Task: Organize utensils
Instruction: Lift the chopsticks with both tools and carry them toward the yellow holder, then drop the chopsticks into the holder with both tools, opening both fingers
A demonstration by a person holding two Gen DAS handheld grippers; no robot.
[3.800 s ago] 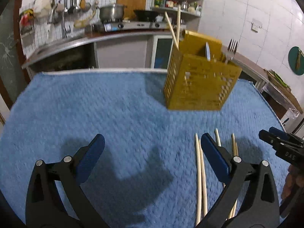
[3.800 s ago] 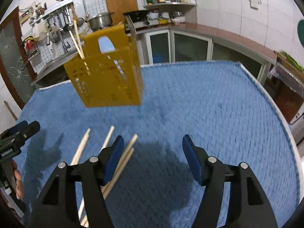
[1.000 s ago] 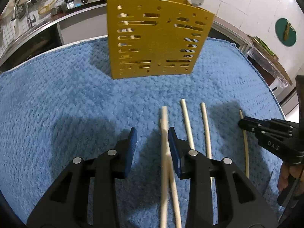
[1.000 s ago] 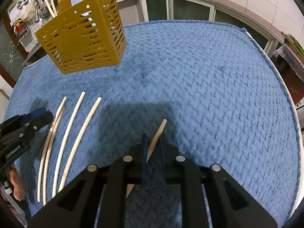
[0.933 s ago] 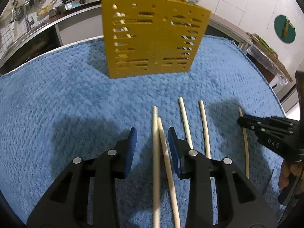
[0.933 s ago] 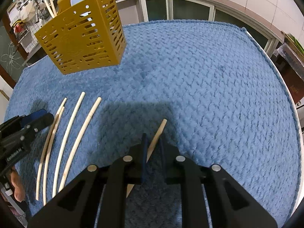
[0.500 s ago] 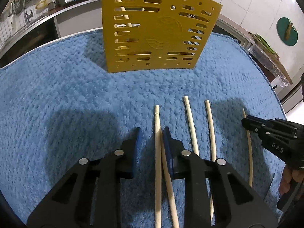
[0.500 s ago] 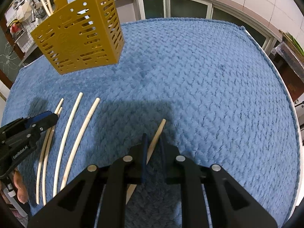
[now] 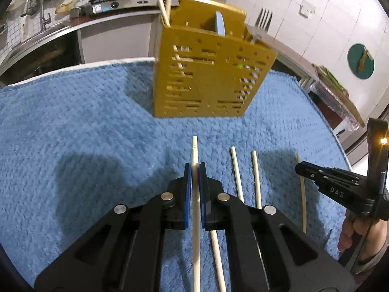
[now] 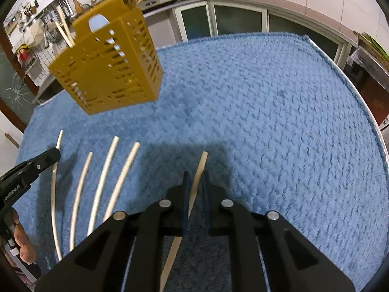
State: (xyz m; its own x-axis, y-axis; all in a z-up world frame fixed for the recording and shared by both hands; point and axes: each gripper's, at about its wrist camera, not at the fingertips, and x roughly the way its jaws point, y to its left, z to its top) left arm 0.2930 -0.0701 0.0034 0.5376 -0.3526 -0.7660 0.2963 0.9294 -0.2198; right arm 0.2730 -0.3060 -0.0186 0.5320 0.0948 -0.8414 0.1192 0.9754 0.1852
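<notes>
yellow perforated utensil holder [image 9: 209, 73] stands upright on the blue towel [image 9: 73, 126] in the upper centre of the left wrist view, with two chopsticks, a pale-handled utensil and a fork [image 9: 263, 23] rising from its top. my left gripper [image 9: 193, 170] is at lower centre, jaws closed on one pale chopstick [image 9: 195, 150] whose tip points toward the holder. three more chopsticks [image 9: 255, 177] lie on the towel just right of it. in the right wrist view my right gripper [image 10: 195, 180] is clamped on a tan chopstick [image 10: 200, 168] at lower centre, level over the towel, holder at upper left.
</notes>
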